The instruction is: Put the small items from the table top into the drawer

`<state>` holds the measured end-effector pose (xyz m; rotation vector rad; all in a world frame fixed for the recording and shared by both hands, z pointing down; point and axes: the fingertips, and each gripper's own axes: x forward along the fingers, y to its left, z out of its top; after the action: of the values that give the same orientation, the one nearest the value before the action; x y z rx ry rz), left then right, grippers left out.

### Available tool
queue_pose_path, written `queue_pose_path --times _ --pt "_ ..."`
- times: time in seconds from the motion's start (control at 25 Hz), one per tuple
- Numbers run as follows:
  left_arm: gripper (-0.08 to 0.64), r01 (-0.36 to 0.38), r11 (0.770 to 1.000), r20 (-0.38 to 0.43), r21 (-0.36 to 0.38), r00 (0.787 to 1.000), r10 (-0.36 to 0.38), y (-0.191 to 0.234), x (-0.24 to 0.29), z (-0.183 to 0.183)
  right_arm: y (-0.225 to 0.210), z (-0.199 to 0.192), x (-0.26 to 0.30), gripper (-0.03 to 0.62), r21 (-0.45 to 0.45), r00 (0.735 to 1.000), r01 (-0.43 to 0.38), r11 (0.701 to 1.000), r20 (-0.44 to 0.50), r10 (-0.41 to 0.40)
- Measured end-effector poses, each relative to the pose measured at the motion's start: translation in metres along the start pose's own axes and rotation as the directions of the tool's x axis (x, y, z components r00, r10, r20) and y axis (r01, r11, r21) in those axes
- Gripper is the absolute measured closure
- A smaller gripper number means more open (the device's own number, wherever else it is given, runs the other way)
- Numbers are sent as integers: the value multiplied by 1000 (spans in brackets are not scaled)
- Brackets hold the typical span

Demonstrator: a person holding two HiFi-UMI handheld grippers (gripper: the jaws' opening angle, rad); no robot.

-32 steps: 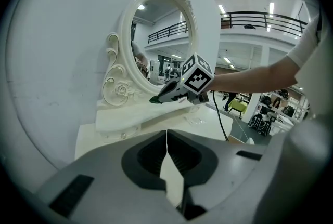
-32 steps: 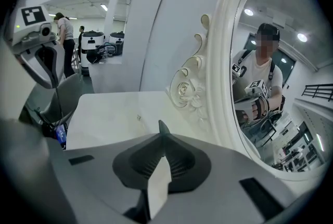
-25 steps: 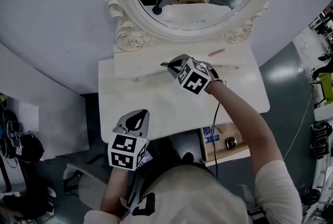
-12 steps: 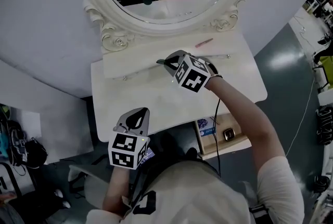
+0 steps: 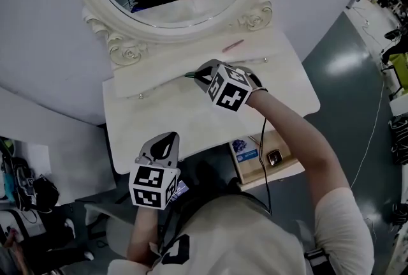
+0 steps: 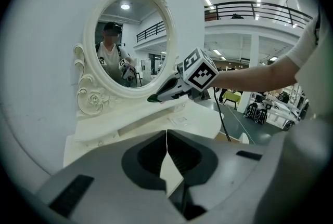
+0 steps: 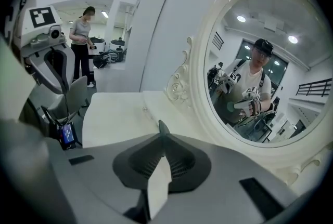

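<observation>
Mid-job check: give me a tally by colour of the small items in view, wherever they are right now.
Pink thin stick, on the raised white shelf: 1
Dark-green thin item, in the right gripper: 1
Blue packet, in the open wooden drawer: 1
Dark square item, same drawer: 1
Total: 4

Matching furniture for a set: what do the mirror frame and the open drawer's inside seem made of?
Mirror frame: likely painted wood or moulded resin, cream satin finish, judging by carved roses and scrolls. Drawer: inside looks like bare pale wood or plywood, matt tan.
</observation>
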<state>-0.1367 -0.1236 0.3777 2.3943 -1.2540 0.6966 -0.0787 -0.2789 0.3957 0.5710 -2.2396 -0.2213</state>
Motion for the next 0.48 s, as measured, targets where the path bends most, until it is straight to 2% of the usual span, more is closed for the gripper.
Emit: queue_pose_path --times 0.48 --pt "503 11 999 -9 51 1000 -10 -55 8 -2 3 -42 -50 552 17 999 33 999 -15 -33"
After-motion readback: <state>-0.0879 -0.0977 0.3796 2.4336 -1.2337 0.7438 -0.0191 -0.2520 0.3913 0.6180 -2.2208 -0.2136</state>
